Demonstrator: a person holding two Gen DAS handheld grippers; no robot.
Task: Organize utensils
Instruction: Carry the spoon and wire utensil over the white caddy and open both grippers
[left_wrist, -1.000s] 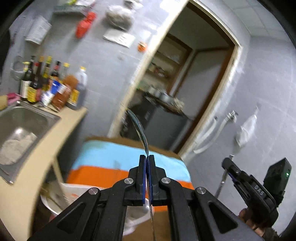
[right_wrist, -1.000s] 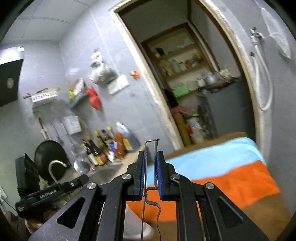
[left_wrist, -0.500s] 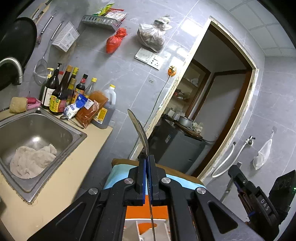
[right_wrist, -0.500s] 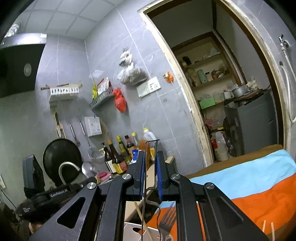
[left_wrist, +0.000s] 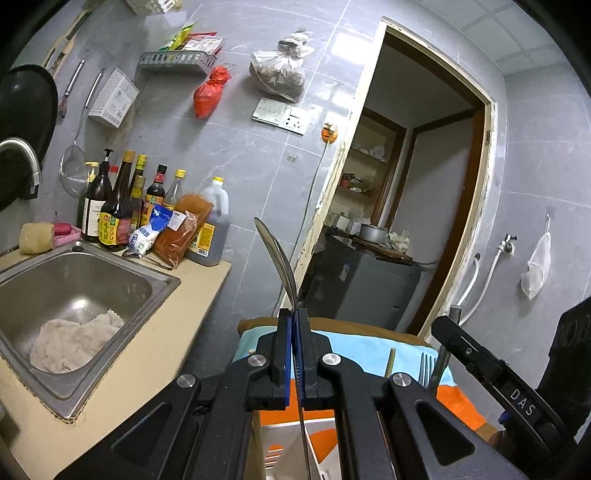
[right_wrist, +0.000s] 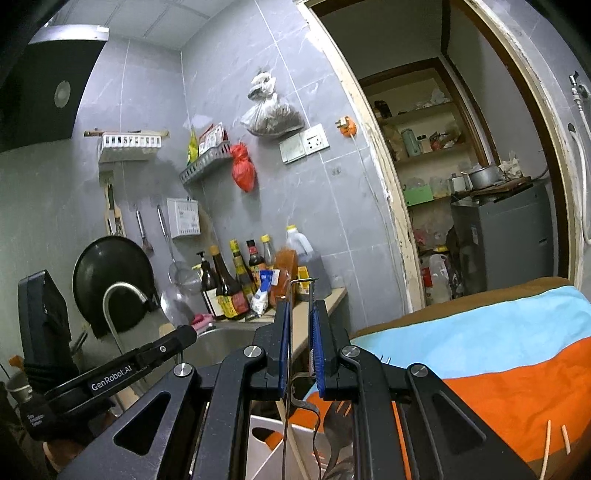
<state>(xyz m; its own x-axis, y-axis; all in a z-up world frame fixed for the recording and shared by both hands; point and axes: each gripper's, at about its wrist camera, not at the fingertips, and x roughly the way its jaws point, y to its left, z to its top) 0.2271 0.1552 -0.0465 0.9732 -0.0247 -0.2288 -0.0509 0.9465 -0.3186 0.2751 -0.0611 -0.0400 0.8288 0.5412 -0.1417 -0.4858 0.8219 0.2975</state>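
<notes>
Left claw (left_wrist: 294, 325) is pressed together on a spoon (left_wrist: 277, 258): handle pinched between the pads, bowl sticking up and forward, edge-on to the camera. Right claw (right_wrist: 300, 332) pinches a bent wire utensil (right_wrist: 301, 295); its squared loop pokes above the fingertips and the wire runs down between the pads. I can't tell what kind of tool it is.

Change over the last second: both wrist views have tilted up and pulled back. The sink (left_wrist: 85, 280) and bottles (left_wrist: 122, 206) sit fuller in the left view, and a white divided holder (right_wrist: 273, 439) has come into the bottom of both views, directly under the claws. A fork (left_wrist: 426, 365) stands in it, tines up, next to the right claw's arm.

My read: both claws are now carried over the holder, on the striped cloth (right_wrist: 498, 354) beside the counter (left_wrist: 155, 332). I'm at the drop-in step, nothing released yet.

Next is lowering each piece into a compartment. The risk is the spoon handle or the wire catching on a divider or the fork. Two loose sticks (right_wrist: 554, 443) lie on the cloth, still to sort.
</notes>
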